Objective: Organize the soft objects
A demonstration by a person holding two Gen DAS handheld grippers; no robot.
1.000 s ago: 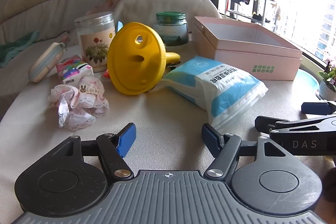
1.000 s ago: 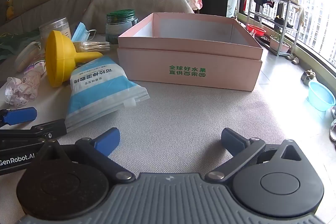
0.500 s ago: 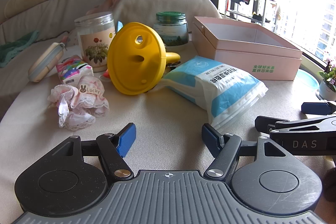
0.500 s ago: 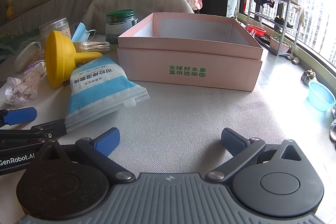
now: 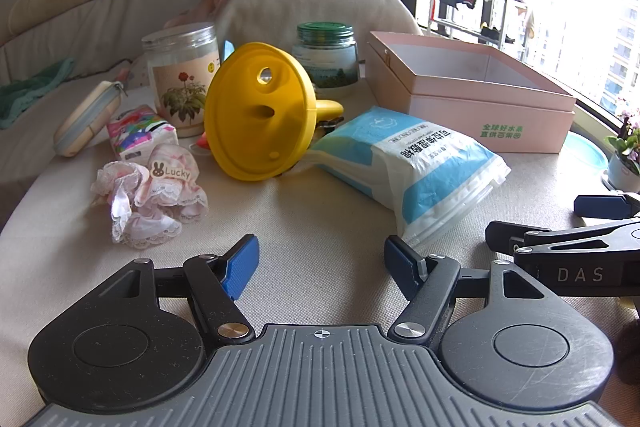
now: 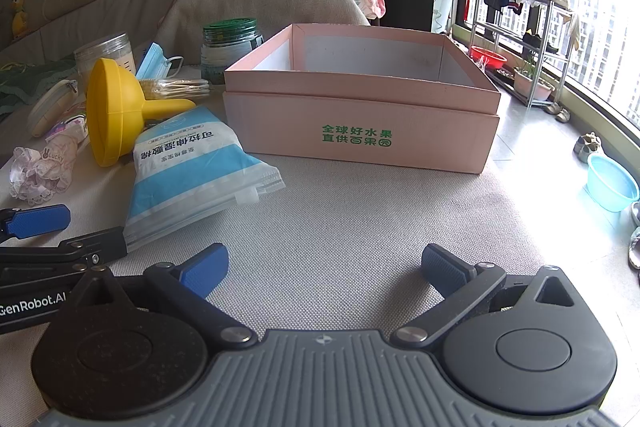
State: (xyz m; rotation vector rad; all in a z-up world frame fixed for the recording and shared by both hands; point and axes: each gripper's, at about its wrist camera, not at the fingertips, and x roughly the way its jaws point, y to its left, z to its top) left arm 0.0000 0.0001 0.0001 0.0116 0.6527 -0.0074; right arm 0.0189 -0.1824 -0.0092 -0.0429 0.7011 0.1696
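Here we hold both tools low over the beige cloth surface (image 6: 360, 219), nothing yet picked up: the left gripper (image 5: 321, 259) has its blue pads spread apart and empty, and the right gripper (image 6: 324, 267) is likewise spread wide and empty. The soft things lie ahead and to the left: a blue-and-white cotton pack (image 5: 412, 163) just in front of the left tool, a frilly pink cloth marked "Lucky" (image 5: 152, 195) further left, a tissue packet (image 5: 140, 135) behind it. The open pink box (image 6: 360, 119) stands near, apparently empty. We judge the pack the nearest first pick; we should take it by its sealed end, pinch gently so the film does not slip, and steer clear of the yellow funnel (image 5: 260, 111) touching its far end.
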